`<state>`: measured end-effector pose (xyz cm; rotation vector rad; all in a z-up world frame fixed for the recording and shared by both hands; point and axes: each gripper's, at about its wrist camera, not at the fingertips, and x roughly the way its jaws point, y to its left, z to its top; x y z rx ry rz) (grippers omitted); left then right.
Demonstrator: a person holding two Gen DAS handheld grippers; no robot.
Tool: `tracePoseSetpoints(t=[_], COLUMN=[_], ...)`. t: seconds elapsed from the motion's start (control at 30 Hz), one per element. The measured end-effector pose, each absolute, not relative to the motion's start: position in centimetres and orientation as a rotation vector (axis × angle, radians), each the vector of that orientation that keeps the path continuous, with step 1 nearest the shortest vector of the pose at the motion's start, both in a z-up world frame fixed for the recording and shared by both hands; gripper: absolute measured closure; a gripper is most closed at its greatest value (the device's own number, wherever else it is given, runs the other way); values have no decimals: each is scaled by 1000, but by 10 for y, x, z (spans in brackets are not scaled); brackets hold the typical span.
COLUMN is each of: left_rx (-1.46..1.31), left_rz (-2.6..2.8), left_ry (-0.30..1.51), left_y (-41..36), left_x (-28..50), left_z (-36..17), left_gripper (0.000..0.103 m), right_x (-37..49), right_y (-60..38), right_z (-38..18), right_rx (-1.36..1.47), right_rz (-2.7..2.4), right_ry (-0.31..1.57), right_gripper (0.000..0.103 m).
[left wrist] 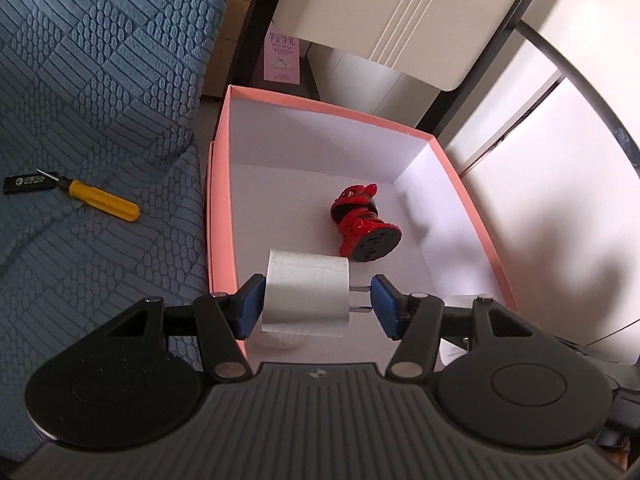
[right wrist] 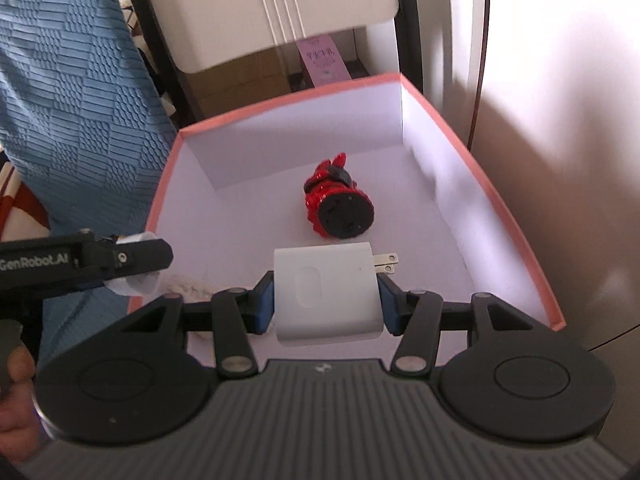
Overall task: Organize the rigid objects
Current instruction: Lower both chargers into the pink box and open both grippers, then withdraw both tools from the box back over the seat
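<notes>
Left wrist view: the left gripper [left wrist: 318, 307] clamps a white plug adapter [left wrist: 306, 294] end to end, its far pad bearing on the two metal prongs, above the near edge of a pink box [left wrist: 219, 216]. Inside, toward 1 o'clock, a red figurine [left wrist: 362, 222] lies on its side. At 9 o'clock a yellow screwdriver [left wrist: 102, 199] lies on the blue sofa cover [left wrist: 100, 80]. Bearing on thin prongs, the grip may slip.

Right wrist view: the right gripper [right wrist: 326, 303] clenches a white charger [right wrist: 328, 294] over the box; the figurine lies at 12 o'clock. Dropped here, it could strike the figurine.
</notes>
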<state>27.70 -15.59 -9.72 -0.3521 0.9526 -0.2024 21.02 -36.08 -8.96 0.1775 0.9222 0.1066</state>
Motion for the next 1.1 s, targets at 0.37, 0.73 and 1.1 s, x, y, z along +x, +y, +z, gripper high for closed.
tracePoseSetpoints(t=[0.37,0.73,1.1], left_rx=[-350,-348,-356], left_rz=[-190,-201,-164], left_ry=[936,853,716], left_y=[-154,-148,-121], left_x=[275,245,193], left_z=[-96,-68,-27], left_gripper=[39,35,35], right_x=[216,200,164], right_y=[-365,-359,-334], right_z=[-98,-83,-43], right_rx=[206,188,180], right_rz=[111,97,170], right_ry=[952,938,822], right_gripper=[48,46,46])
